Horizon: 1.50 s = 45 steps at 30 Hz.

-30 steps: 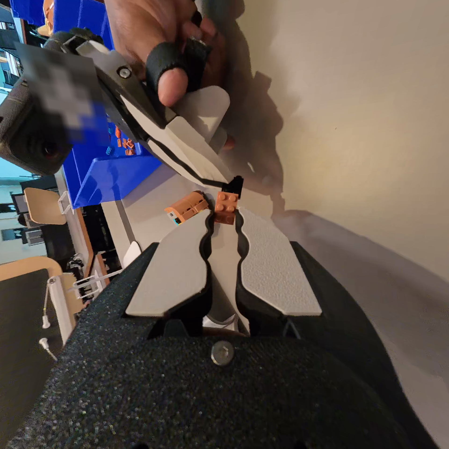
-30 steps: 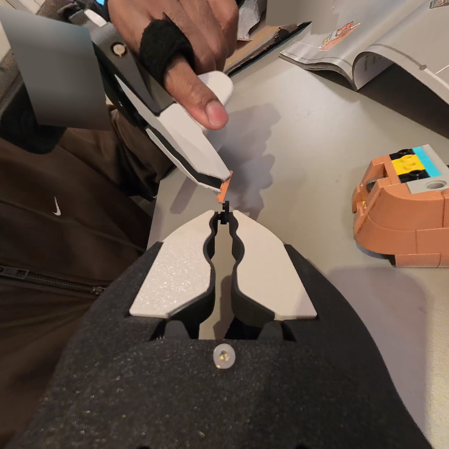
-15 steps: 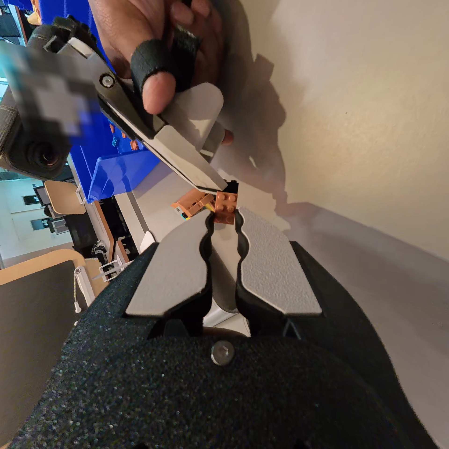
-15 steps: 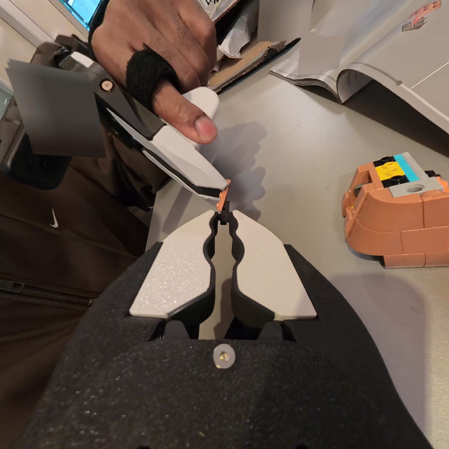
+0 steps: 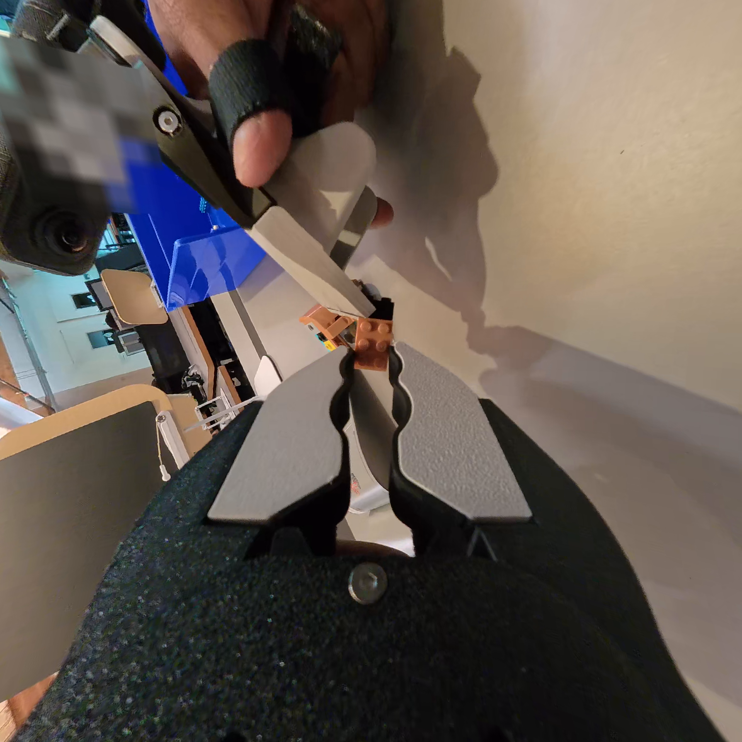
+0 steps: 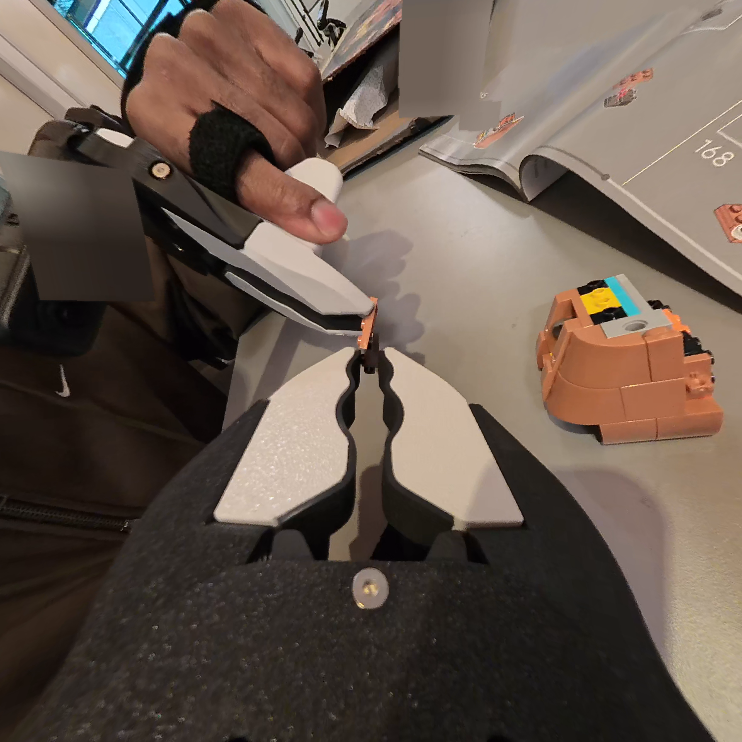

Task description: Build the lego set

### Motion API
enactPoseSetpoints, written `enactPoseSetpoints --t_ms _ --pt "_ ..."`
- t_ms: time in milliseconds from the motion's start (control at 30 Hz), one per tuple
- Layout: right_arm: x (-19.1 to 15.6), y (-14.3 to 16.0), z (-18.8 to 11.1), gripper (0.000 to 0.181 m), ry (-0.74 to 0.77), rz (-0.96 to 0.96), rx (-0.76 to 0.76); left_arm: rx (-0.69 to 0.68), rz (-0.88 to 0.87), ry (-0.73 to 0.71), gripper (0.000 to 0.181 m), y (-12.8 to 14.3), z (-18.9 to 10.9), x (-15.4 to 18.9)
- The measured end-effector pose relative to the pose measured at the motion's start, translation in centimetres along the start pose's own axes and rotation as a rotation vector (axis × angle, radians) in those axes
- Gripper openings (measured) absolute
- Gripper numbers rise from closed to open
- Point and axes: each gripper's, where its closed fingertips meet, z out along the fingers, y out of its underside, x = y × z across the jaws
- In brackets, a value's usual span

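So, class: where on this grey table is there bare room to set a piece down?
Bare table lies between the open booklet and the orange model, and again nearer than the model. It is crowded around the two tool tips, where orange plate meets black piece.

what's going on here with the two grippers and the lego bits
A person is holding a gripper in each hand above a grey table. The left gripper is shut on a small orange plate, and the right gripper is shut on a tiny dark piece. The two parts are pressed together at the fingertips, apparently being joined. The partly built orange model sits on the table to the side, untouched, near an open instruction booklet.
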Motion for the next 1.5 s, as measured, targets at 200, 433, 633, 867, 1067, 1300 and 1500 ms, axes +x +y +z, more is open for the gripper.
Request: enactPoseSetpoints --t_ms 200,433,633,867,1067,1300,1500 --pt "0.3 0.1 0.1 0.009 0.026 -0.004 -0.003 -0.016 0.007 -0.006 0.016 0.1 0.5 0.1" --pt "0.5 -0.2 0.0 0.009 0.052 0.005 0.02 -0.054 0.029 -0.031 0.016 0.4 0.7 -0.2" --pt "0.5 -0.4 0.0 0.009 0.057 0.009 0.036 -0.099 0.061 -0.048 0.016 0.6 0.7 -0.4" --pt "0.6 -0.9 -0.2 0.009 0.073 0.001 0.069 -0.137 0.082 -0.074 0.016 0.7 0.8 -0.8" --pt "0.5 -1.6 -0.7 0.008 0.076 -0.028 0.118 -0.114 0.031 -0.109 0.016 0.8 0.5 -1.6" --pt "0.6 -2.1 -1.1 0.008 0.141 -0.106 0.131 -0.098 0.0 -0.138 0.016 0.8 0.4 -2.2" --pt "0.8 -2.4 -1.4 0.008 0.201 -0.16 0.142 -0.108 0.028 -0.17 0.016 0.8 0.3 -2.5"
